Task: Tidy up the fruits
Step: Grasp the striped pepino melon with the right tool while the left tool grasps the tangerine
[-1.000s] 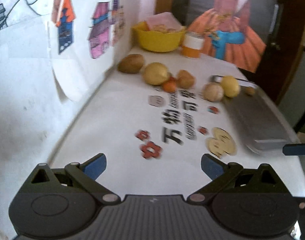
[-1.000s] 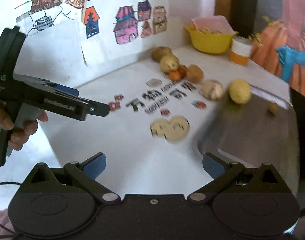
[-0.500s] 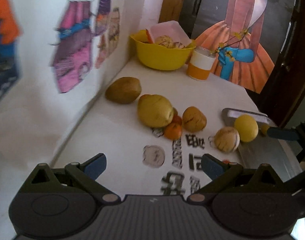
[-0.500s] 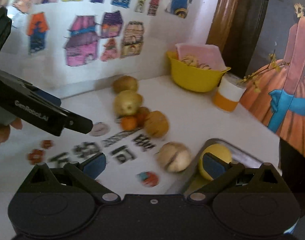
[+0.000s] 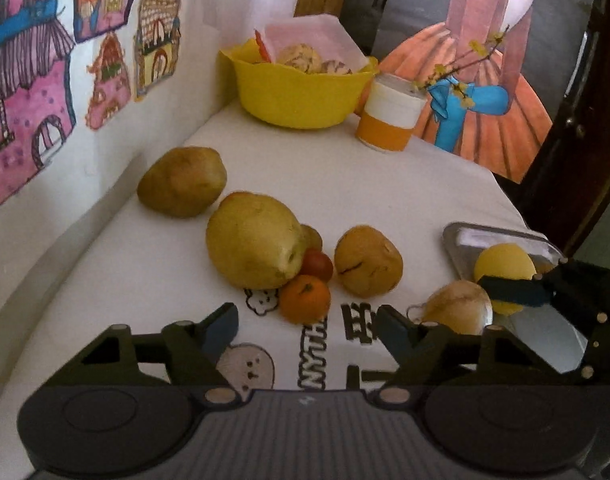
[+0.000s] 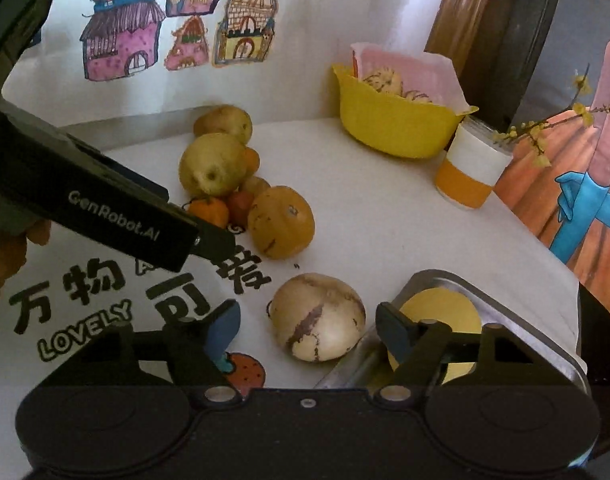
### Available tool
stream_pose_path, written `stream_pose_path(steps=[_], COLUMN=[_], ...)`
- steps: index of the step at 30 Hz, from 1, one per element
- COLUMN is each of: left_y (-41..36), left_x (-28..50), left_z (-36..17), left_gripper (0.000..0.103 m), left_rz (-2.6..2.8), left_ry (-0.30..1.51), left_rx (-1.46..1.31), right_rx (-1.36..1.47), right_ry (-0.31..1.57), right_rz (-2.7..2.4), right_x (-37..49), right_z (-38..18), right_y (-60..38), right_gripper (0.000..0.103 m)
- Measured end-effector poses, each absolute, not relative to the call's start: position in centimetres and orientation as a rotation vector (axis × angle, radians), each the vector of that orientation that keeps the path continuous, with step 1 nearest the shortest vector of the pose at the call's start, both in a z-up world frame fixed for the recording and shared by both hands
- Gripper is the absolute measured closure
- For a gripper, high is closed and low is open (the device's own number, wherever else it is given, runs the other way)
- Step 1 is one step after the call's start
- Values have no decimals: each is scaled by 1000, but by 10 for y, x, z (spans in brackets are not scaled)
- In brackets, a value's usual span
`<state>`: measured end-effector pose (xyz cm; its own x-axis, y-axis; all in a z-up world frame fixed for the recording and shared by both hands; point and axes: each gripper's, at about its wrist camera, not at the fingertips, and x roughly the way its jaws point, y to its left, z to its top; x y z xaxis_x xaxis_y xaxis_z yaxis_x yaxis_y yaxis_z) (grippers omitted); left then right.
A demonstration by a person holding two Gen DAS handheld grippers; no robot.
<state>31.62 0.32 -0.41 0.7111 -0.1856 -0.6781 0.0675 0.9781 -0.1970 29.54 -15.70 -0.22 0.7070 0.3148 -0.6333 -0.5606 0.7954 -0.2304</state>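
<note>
Several fruits lie on the white printed tabletop. In the left wrist view my left gripper (image 5: 307, 326) is open, and a small orange (image 5: 305, 298) sits just ahead of its fingertips. Behind the orange are a large yellow-green fruit (image 5: 255, 240), a small red fruit (image 5: 317, 264), a brownish-orange fruit (image 5: 368, 266) and a brown fruit (image 5: 183, 180). My right gripper (image 6: 309, 324) is open around a pale striped round fruit (image 6: 319, 316), not touching it. A yellow fruit (image 6: 441, 308) lies in the metal tray (image 6: 505, 304) behind the right finger.
A yellow bowl (image 5: 301, 88) with wrapped items and an orange-and-white cup (image 5: 389, 120) stand at the back. A wall with house drawings (image 6: 125, 36) borders the table on the left. The table edge drops off beyond the tray.
Both grippers have moved forward toward the fruits. The small orange now sits at the left fingertips, and the pale striped fruit has come between the right fingers.
</note>
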Motion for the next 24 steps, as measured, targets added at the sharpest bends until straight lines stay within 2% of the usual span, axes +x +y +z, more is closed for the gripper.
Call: stream_pose_path(steps=[5,7,10,24], left_y=[0,1,3,4], left_x=[321,320,318,276], left_z=[-6,-6,-7,7], left_gripper=[46,58,72,74], left_rz=[-119,-115,-121,-156], left_ry=[757,753,749,775], left_rx=[-146,-142,-153,-161], right_rx=[-431,-428,-418,-396], right_ry=[607,603,601,564], right_rz=[496,480,476,545], right_x=[300,301,301,249], right_z=[-2,-2,-2,12], right_y=[-155,-155,-156,-157], right_gripper=[43,49,51,52])
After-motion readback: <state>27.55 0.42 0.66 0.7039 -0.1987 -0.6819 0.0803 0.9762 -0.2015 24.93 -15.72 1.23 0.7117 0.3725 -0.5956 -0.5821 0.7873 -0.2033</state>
